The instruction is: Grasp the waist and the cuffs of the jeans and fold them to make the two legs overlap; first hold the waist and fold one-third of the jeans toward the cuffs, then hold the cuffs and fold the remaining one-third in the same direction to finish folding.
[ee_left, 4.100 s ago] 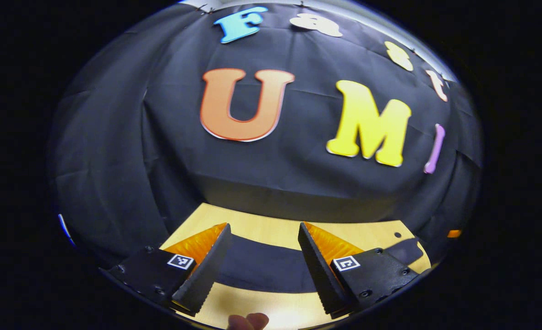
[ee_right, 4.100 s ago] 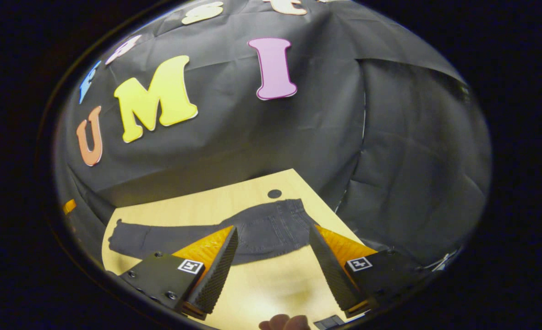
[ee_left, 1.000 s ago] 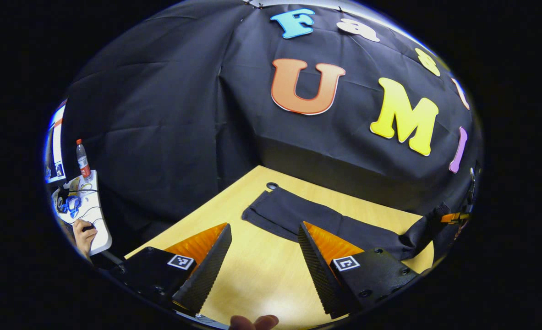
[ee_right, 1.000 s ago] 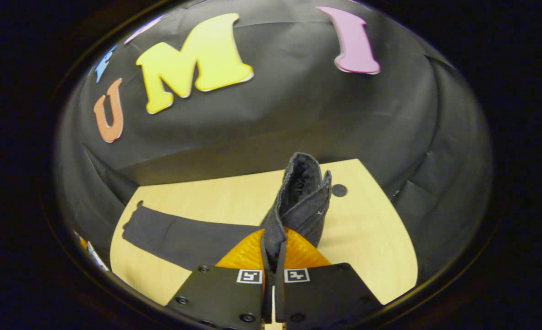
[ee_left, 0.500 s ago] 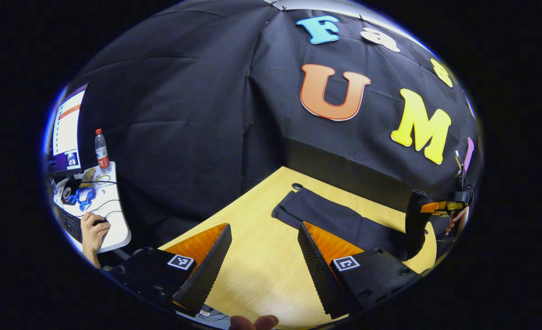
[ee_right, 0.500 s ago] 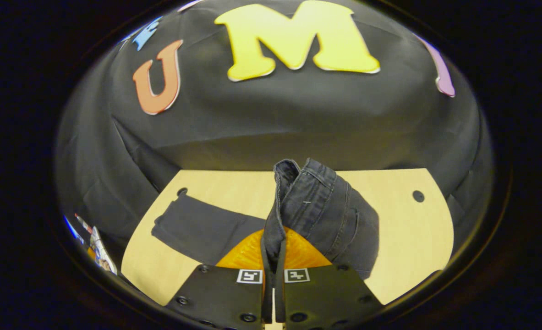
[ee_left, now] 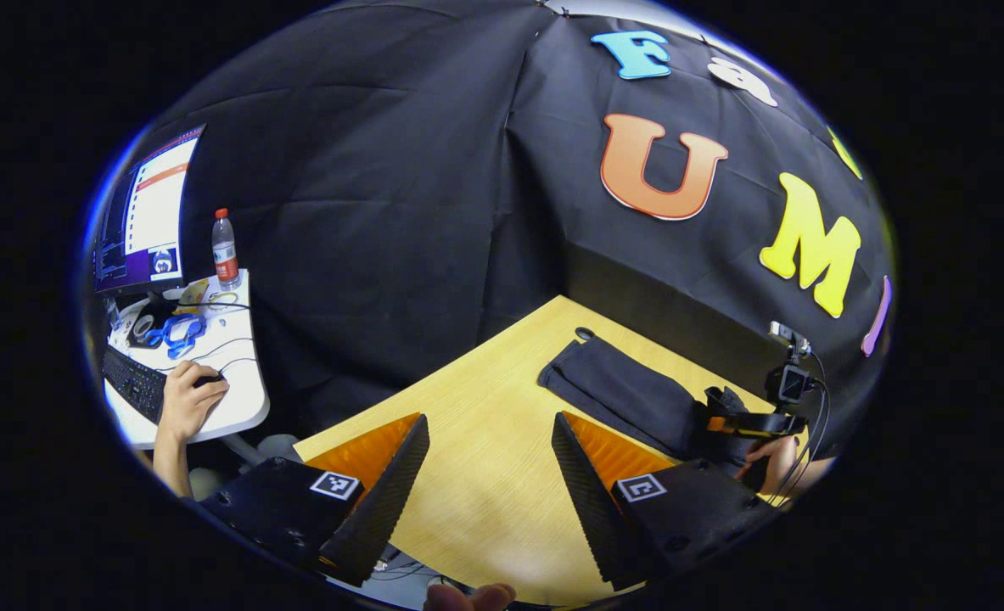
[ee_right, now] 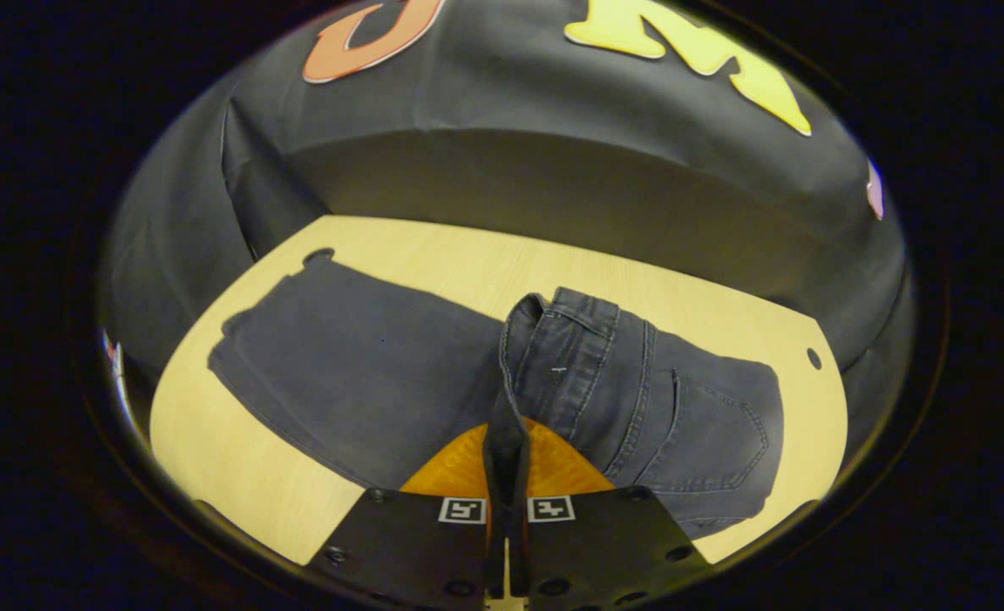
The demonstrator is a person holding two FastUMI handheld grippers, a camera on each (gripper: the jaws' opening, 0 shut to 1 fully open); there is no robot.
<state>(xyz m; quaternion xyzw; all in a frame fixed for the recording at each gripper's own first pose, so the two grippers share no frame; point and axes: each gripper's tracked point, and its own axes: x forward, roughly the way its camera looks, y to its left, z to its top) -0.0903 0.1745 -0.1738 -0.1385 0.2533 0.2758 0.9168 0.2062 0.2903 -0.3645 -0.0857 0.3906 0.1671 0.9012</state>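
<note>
Right gripper (ee_right: 506, 475) at bottom centre is clamped on the jeans (ee_right: 637, 399) waist — denim bunches up mid-frame, legs across the table (ee_right: 213, 475). Left gripper (ee_left: 489, 484) hangs wide open, holding nothing. At far left a desk (ee_left: 238, 399) with a bottle (ee_left: 225, 249), monitor (ee_left: 149, 212) — somebody's hand (ee_left: 183, 406).

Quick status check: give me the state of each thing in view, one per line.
right gripper: shut on the jeans' waist
left gripper: open, empty, above the table
jeans: waist end lifted and doubled toward the cuffs, legs flat
water bottle: upright, capped
monitor: on
</note>
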